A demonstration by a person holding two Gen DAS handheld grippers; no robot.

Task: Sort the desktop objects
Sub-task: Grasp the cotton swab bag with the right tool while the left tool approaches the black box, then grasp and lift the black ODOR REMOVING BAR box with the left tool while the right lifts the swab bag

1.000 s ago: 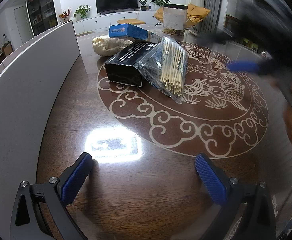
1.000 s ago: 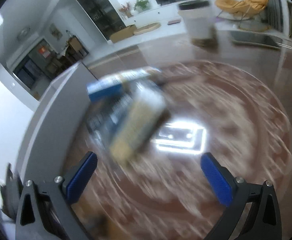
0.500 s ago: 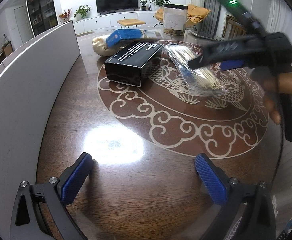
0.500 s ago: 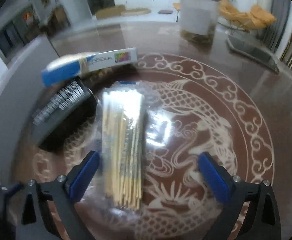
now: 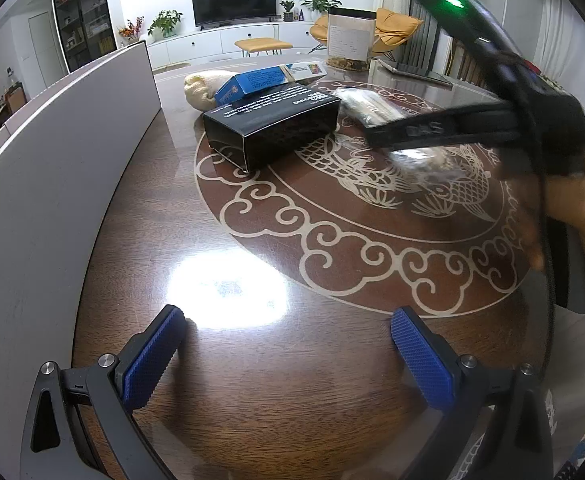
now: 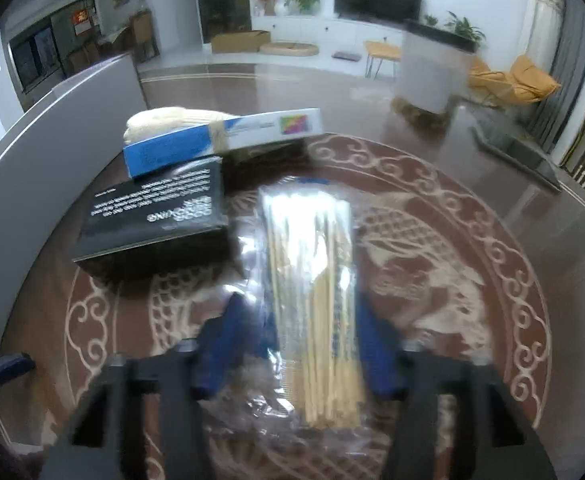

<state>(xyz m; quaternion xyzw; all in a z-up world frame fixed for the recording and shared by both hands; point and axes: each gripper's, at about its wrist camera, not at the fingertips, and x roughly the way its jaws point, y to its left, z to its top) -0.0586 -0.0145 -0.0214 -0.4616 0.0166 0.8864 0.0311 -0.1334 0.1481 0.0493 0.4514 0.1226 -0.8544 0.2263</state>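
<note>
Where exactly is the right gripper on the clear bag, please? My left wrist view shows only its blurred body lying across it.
Observer: The right gripper has its blue fingers pressed against both sides of the bag of wooden sticks.
Operator: Thank you. How do the sticks lie between the fingers?
Observer: Lengthwise, along the fingers, pointing away from the camera toward the blue box.
Operator: Is the bag clear of the black box?
Observer: Its loose plastic edge reaches the black box; the blur hides whether they touch.
</note>
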